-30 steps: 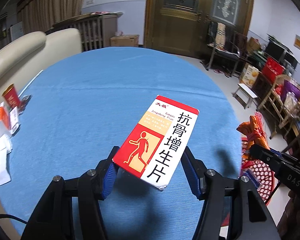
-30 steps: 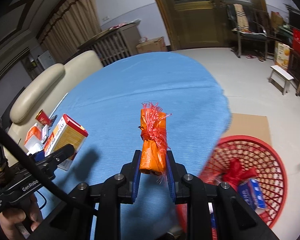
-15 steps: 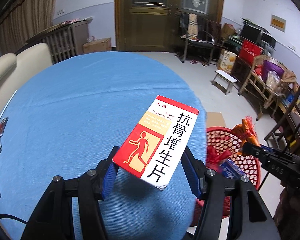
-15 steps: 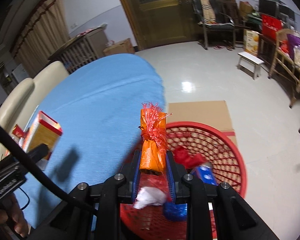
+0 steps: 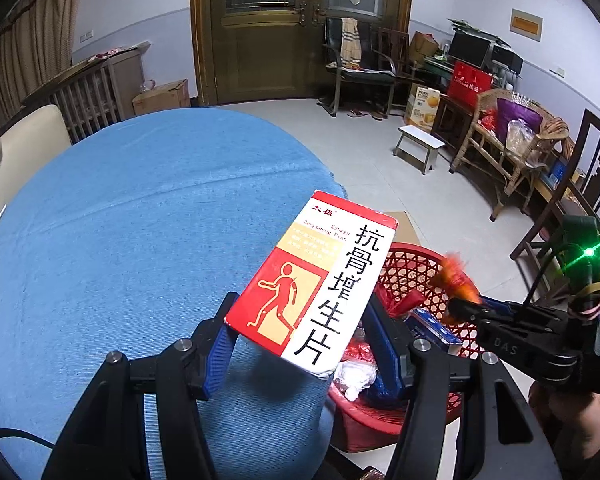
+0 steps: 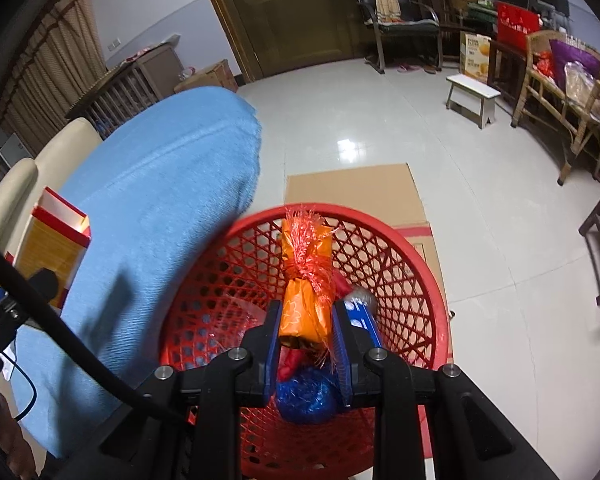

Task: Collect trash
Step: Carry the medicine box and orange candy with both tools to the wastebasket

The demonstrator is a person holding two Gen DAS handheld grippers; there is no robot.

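Observation:
My left gripper [image 5: 300, 340] is shut on a red and white medicine box [image 5: 312, 280] and holds it above the edge of the blue table [image 5: 140, 240], beside the red basket [image 5: 416, 264]. My right gripper [image 6: 305, 320] is shut on an orange wrapped packet with red fringe [image 6: 306, 280] and holds it over the red mesh basket [image 6: 420, 276], which stands on the floor with several pieces of trash in it. The box also shows in the right wrist view [image 6: 56, 248]. The right gripper with the packet also shows in the left wrist view [image 5: 460, 304].
Flat cardboard [image 6: 356, 192] lies on the floor behind the basket. A small white stool [image 6: 474, 96], chairs and cluttered wicker furniture [image 5: 512, 140] stand at the right. A cream sofa [image 5: 16, 148] is behind the table.
Both grippers have swung right, off the table toward the basket. The right gripper with the packet now hangs over the basket's middle. Both grips are unchanged.

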